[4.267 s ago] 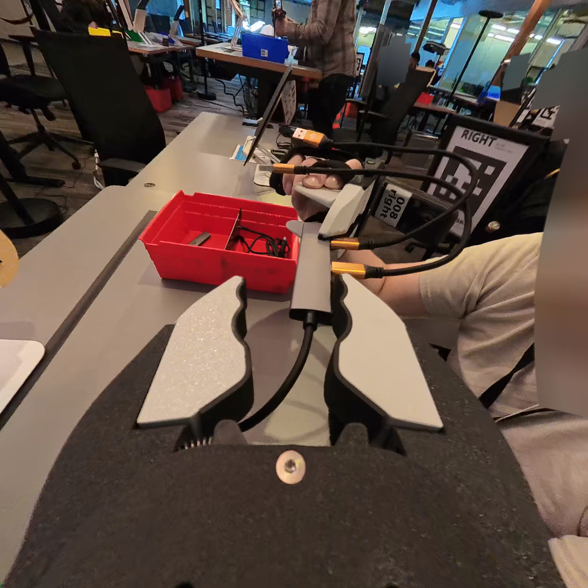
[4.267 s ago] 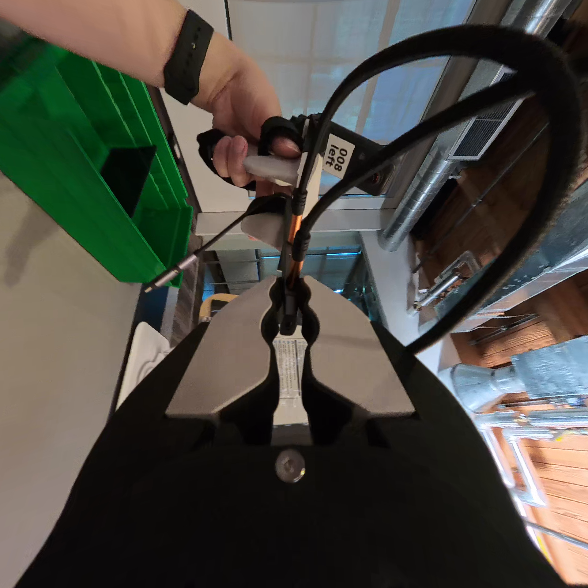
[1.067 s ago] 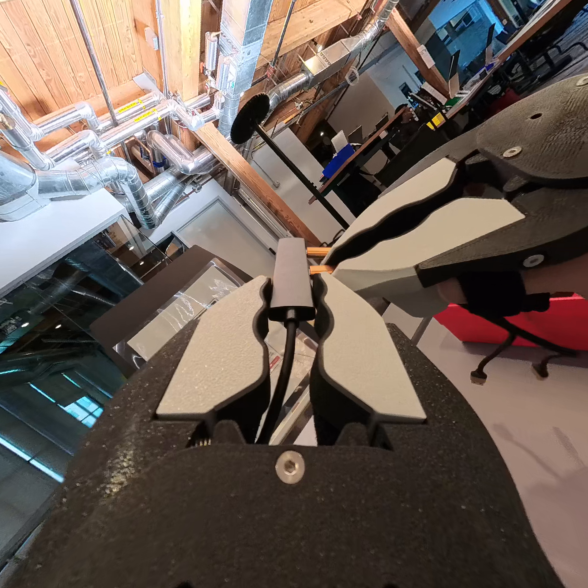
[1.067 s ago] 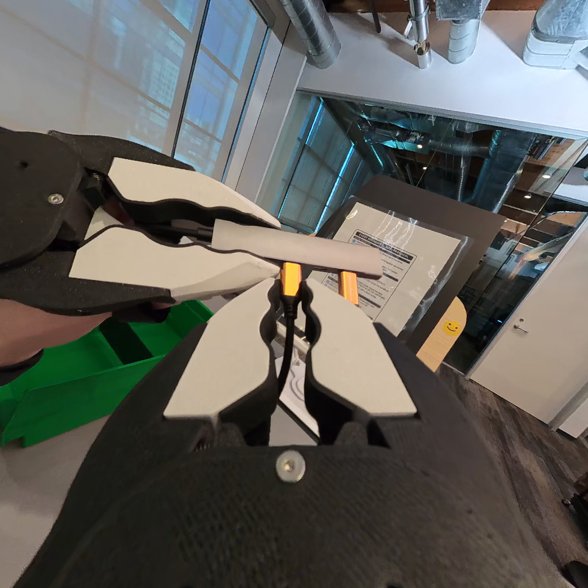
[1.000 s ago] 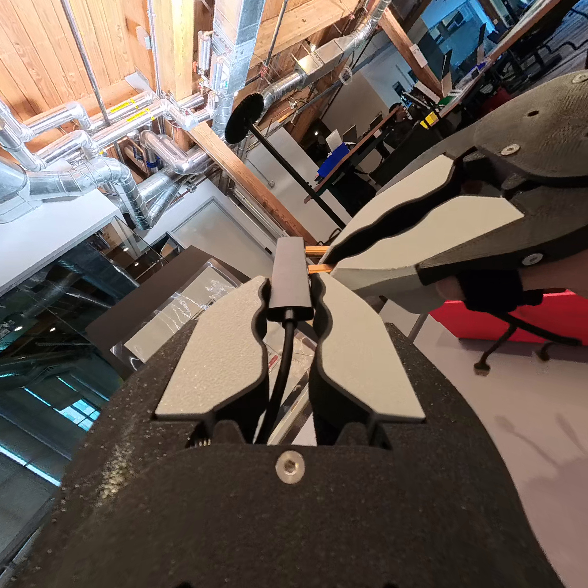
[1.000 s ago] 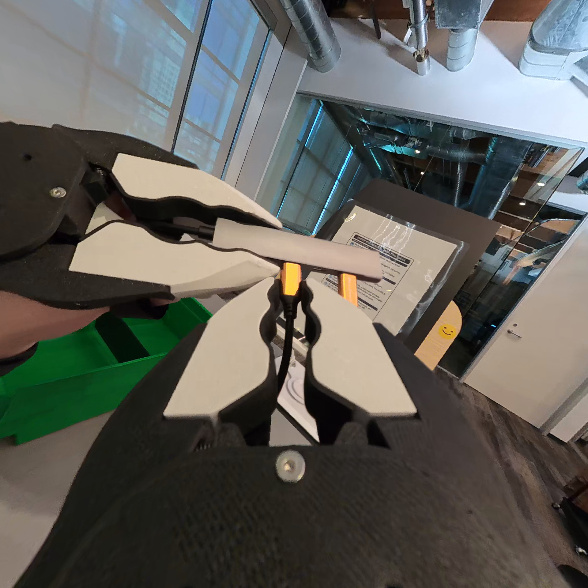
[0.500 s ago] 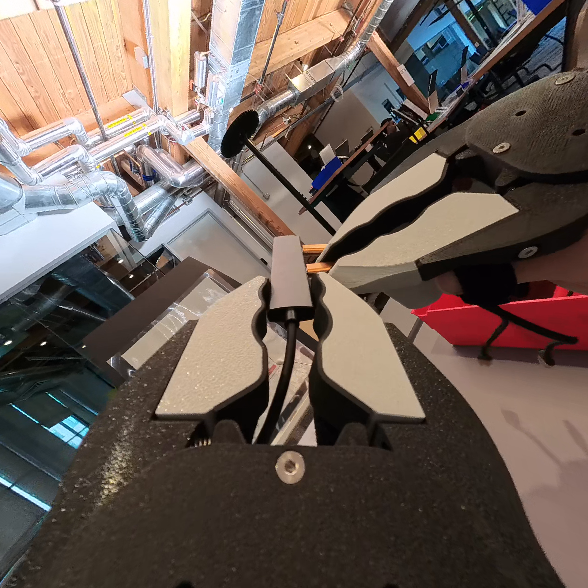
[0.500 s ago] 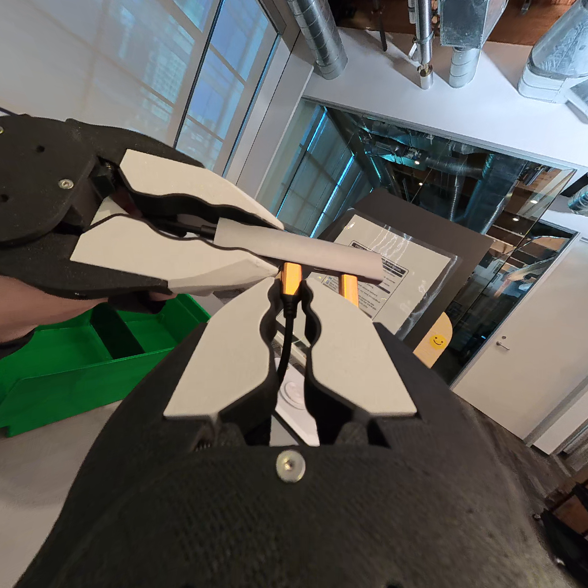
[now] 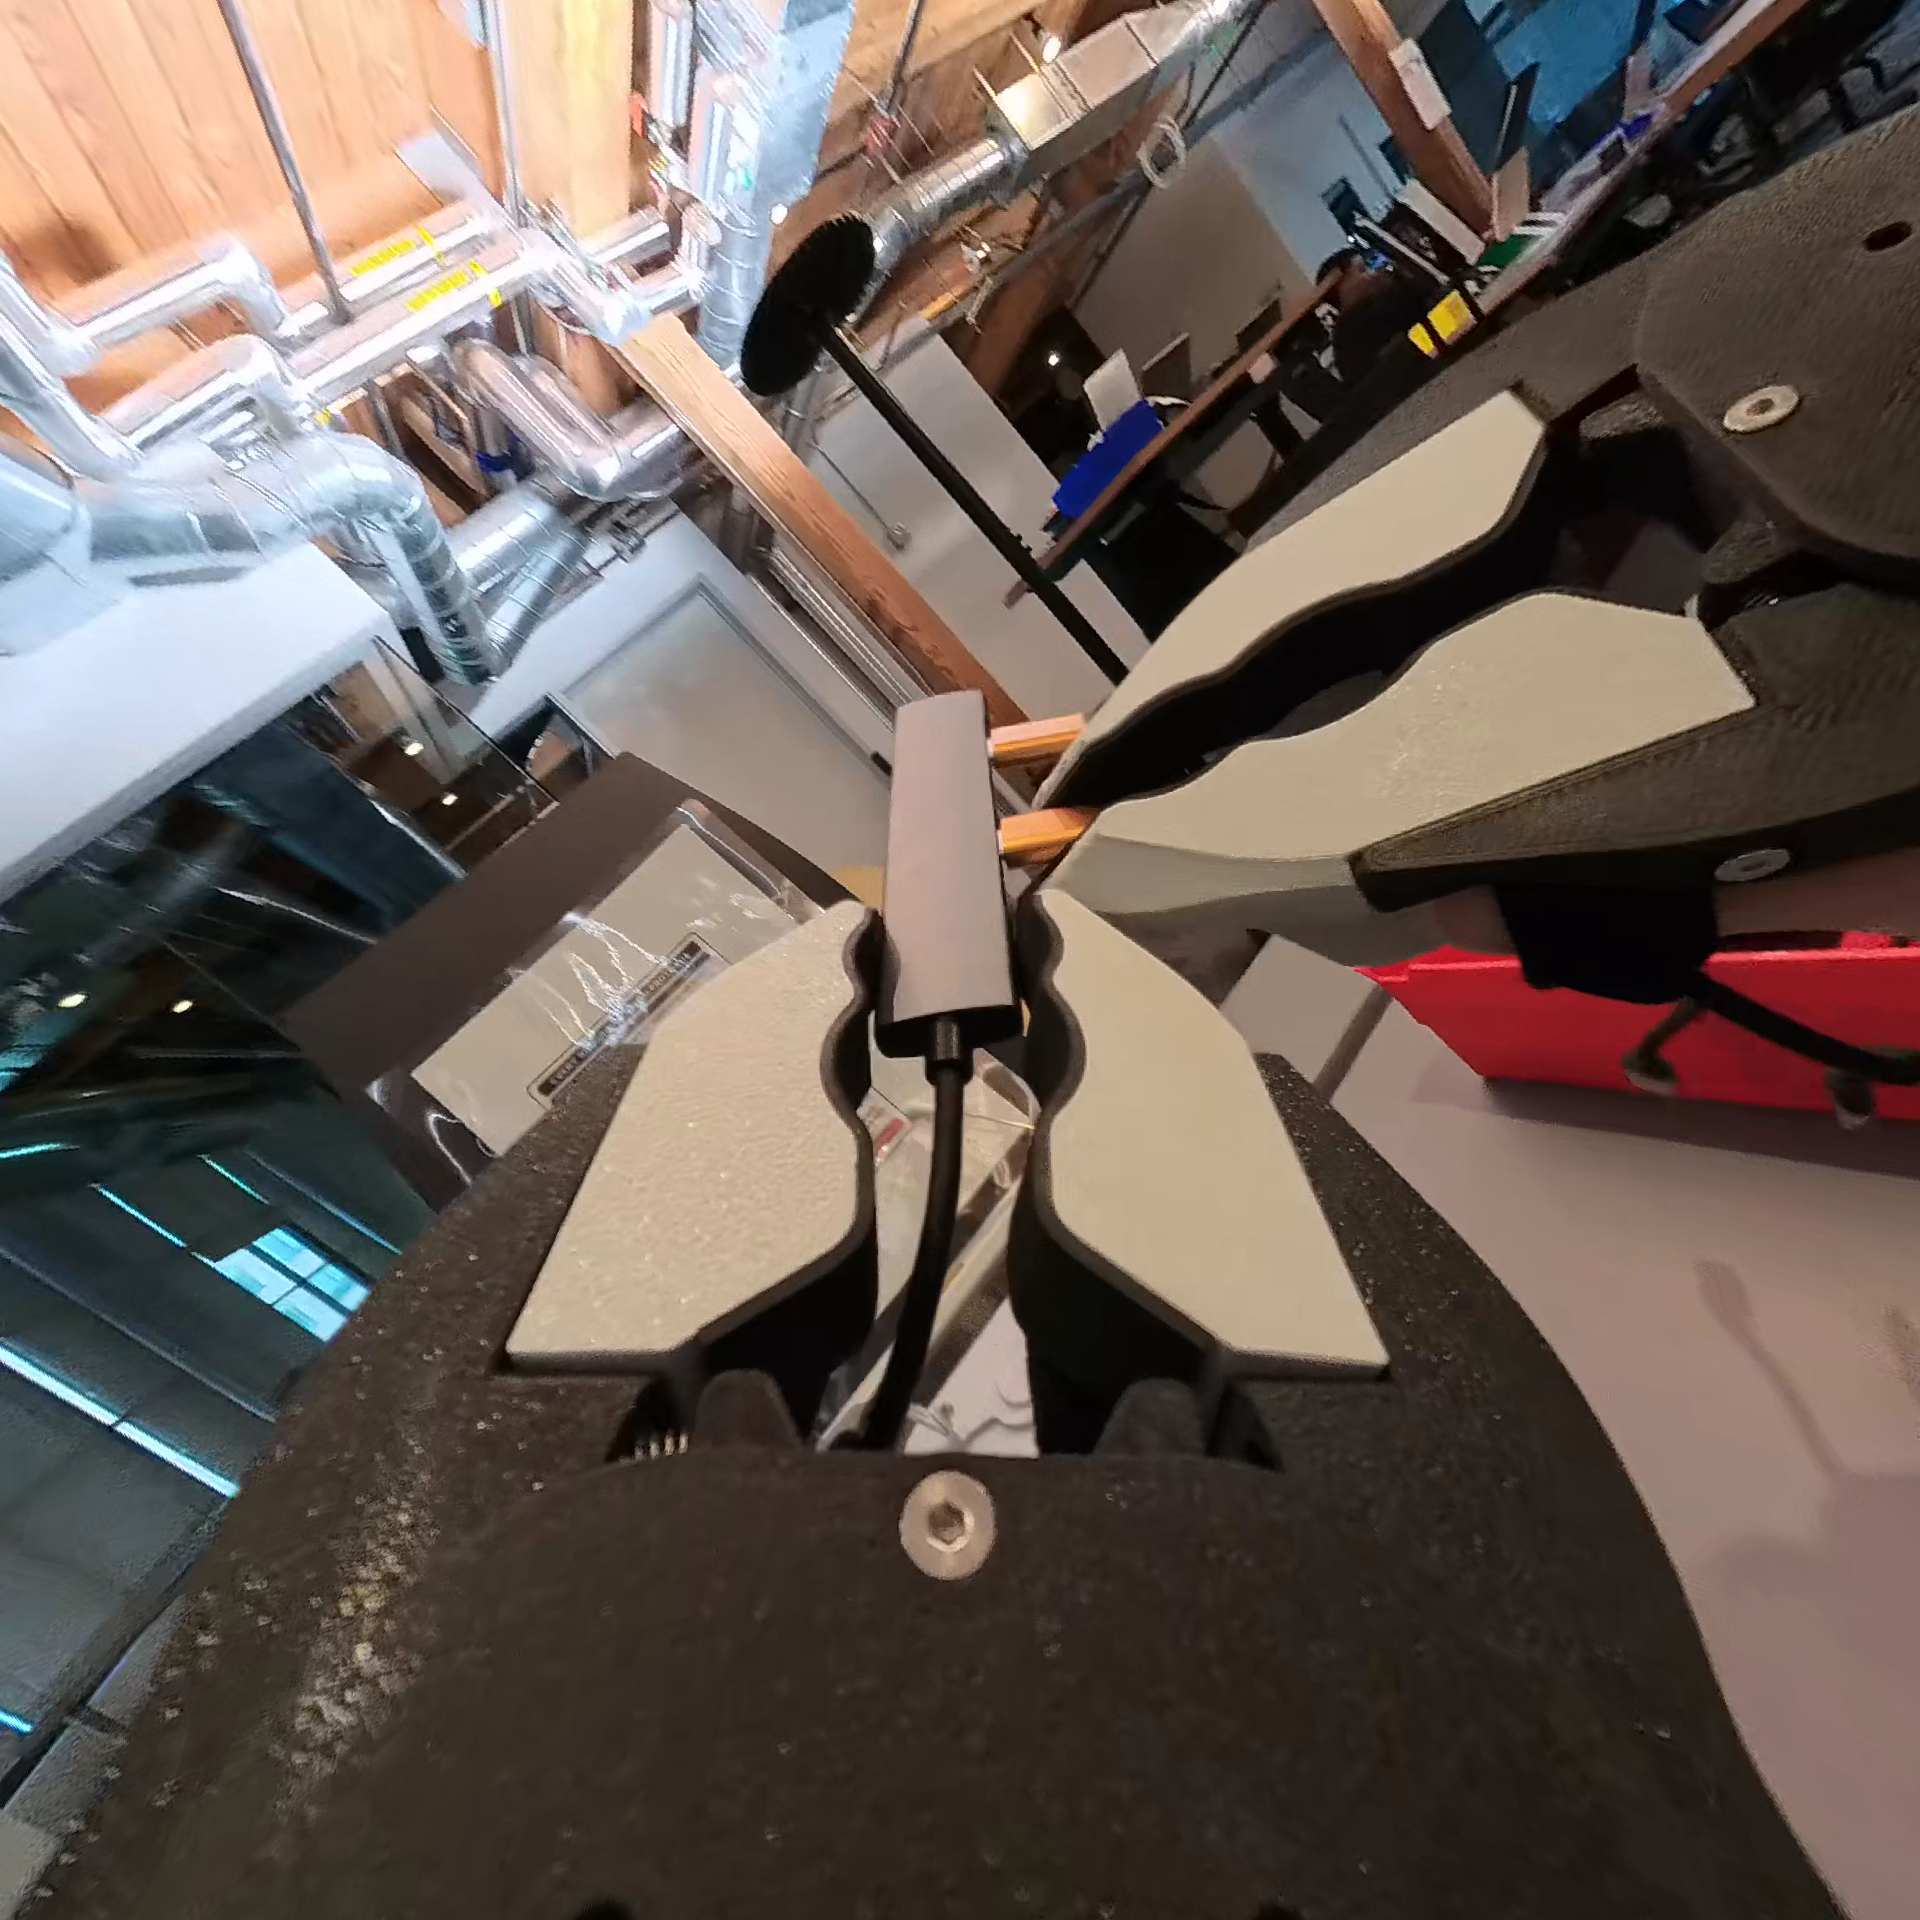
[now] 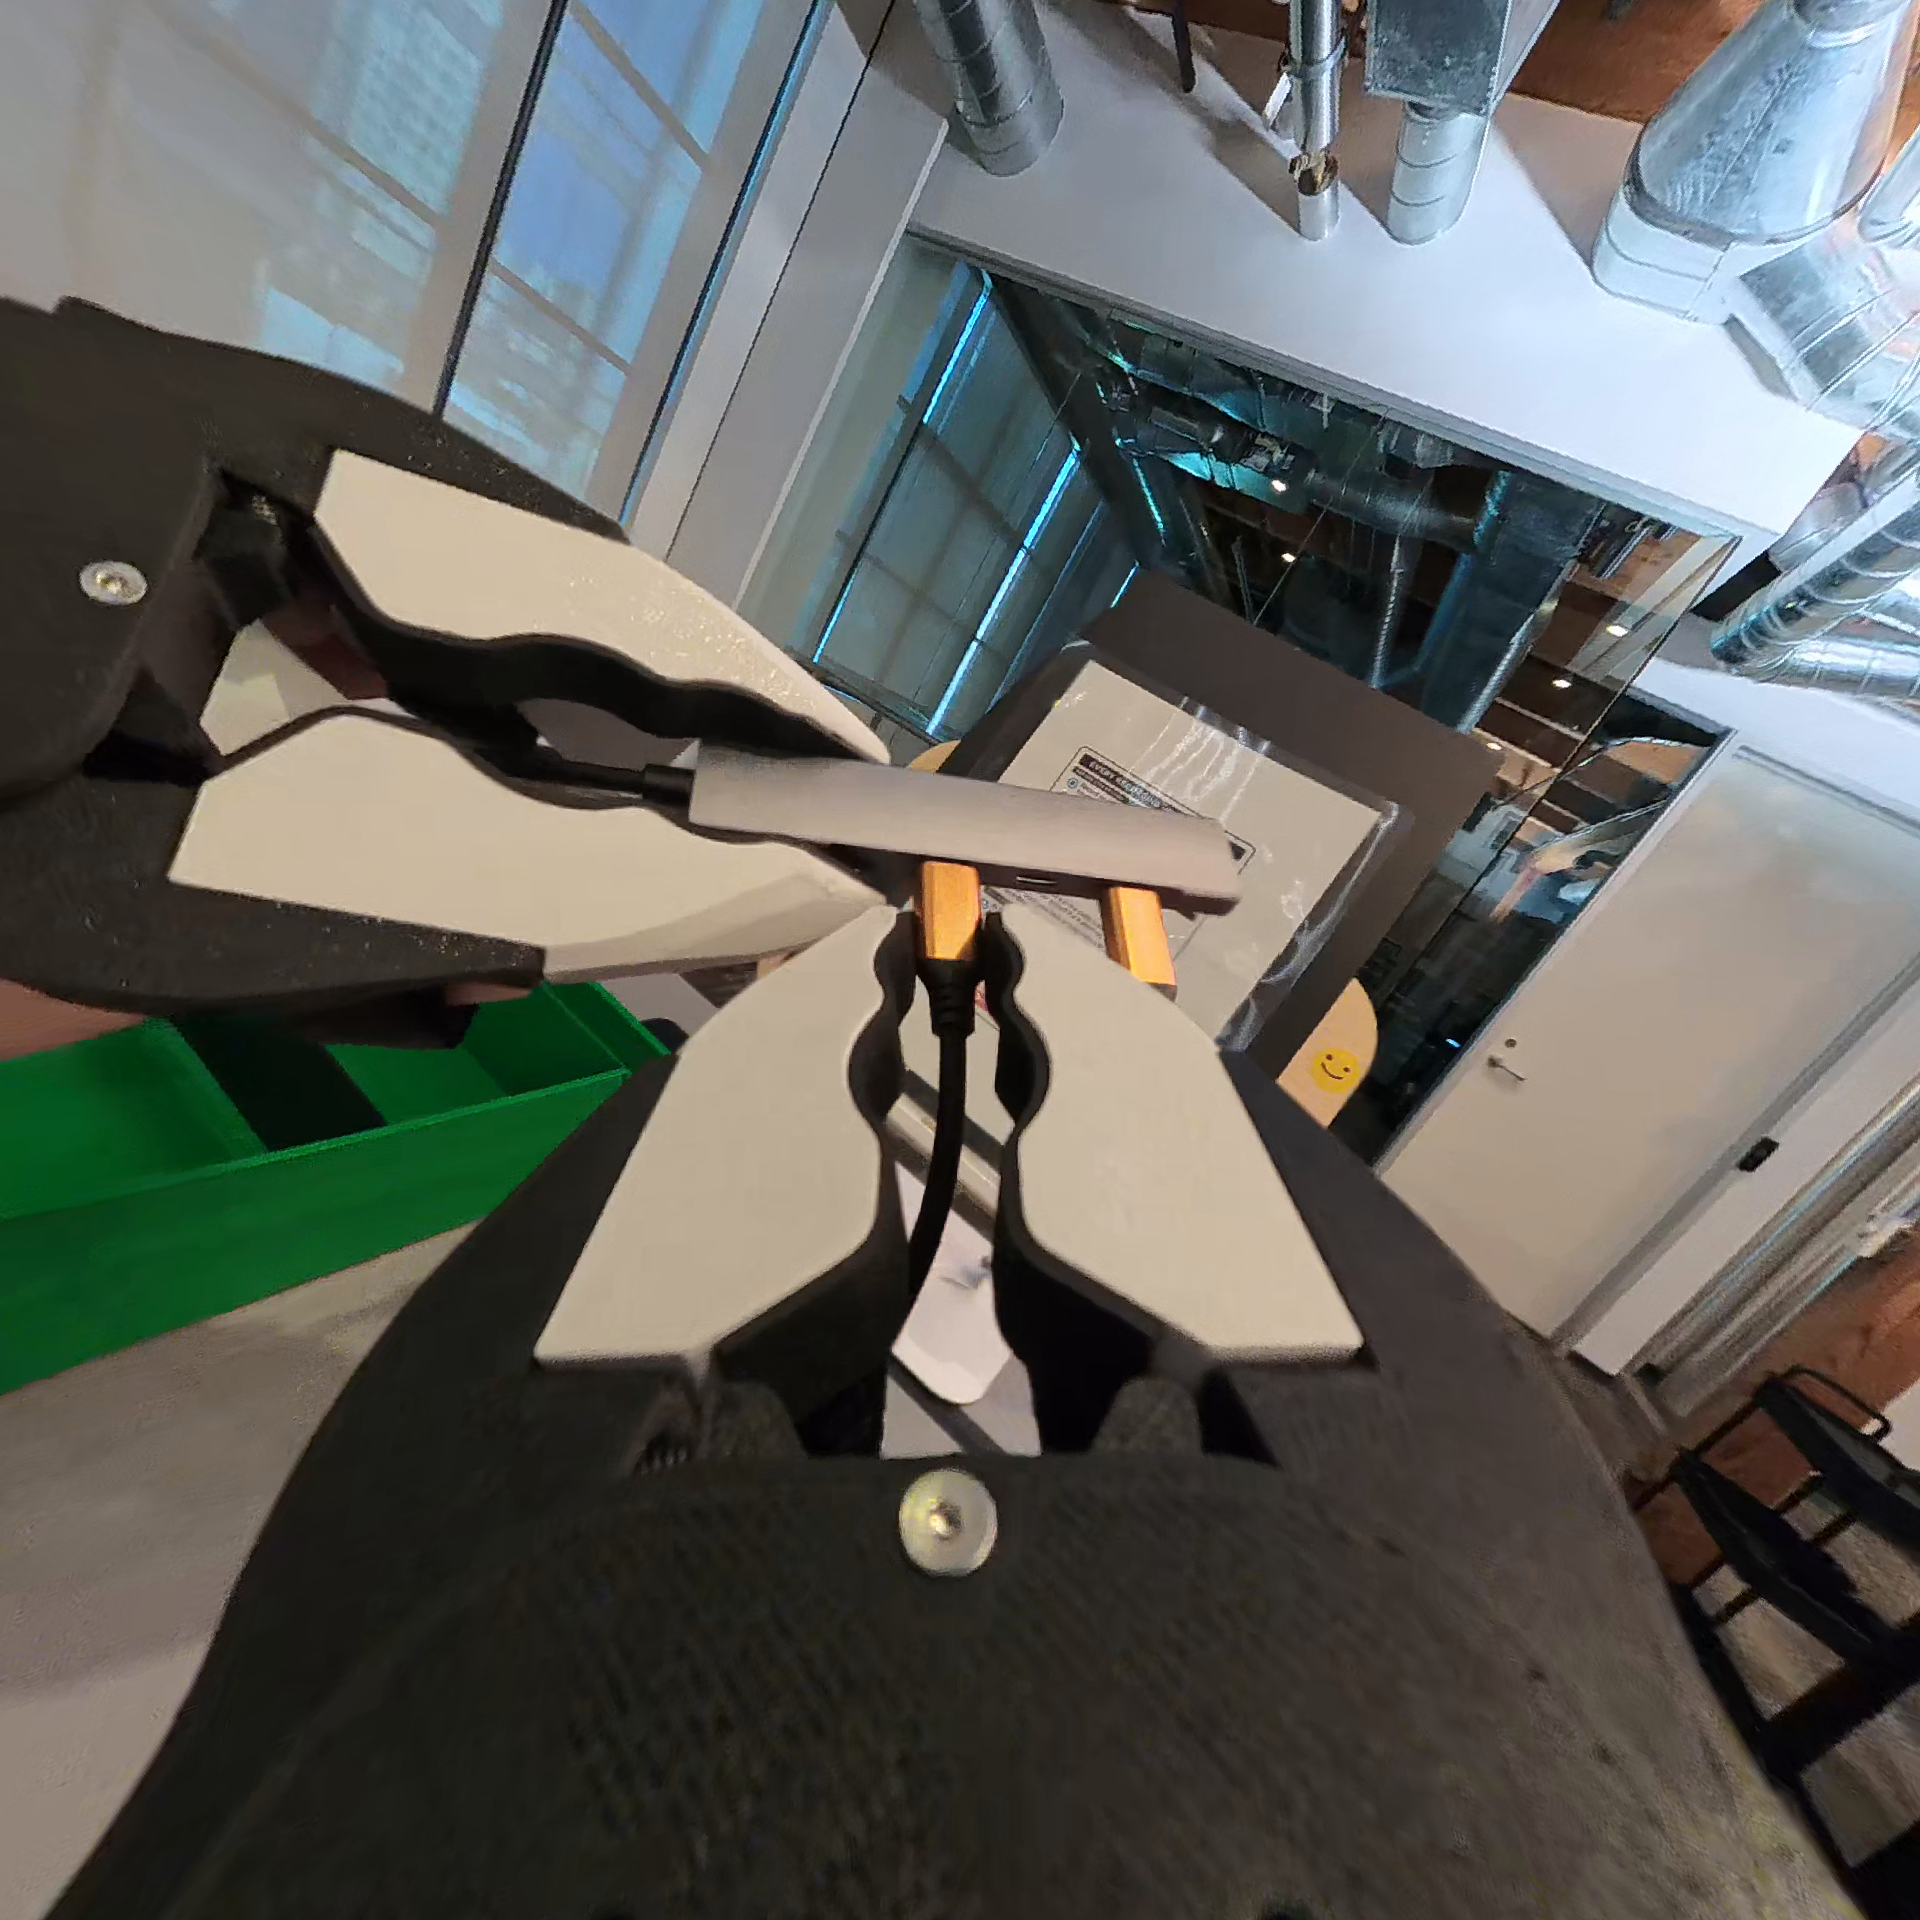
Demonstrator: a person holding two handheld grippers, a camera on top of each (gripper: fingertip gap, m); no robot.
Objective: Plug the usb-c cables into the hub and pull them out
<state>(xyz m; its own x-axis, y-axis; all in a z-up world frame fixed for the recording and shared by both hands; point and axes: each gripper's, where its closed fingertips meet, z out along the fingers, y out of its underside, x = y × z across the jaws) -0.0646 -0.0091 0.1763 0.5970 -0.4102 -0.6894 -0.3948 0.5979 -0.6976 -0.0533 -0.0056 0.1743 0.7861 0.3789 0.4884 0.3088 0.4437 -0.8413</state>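
Left gripper pinches the hub aloft, right gripper clamps the nearer orange plug seated in its side, and any angled tug could strain that port.

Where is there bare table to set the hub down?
Grey tabletop lies bare right of the left gripper, below the red bin. A strip before the green bin also looks bare. It is crowded around the hub, where the right gripper holds a plug.
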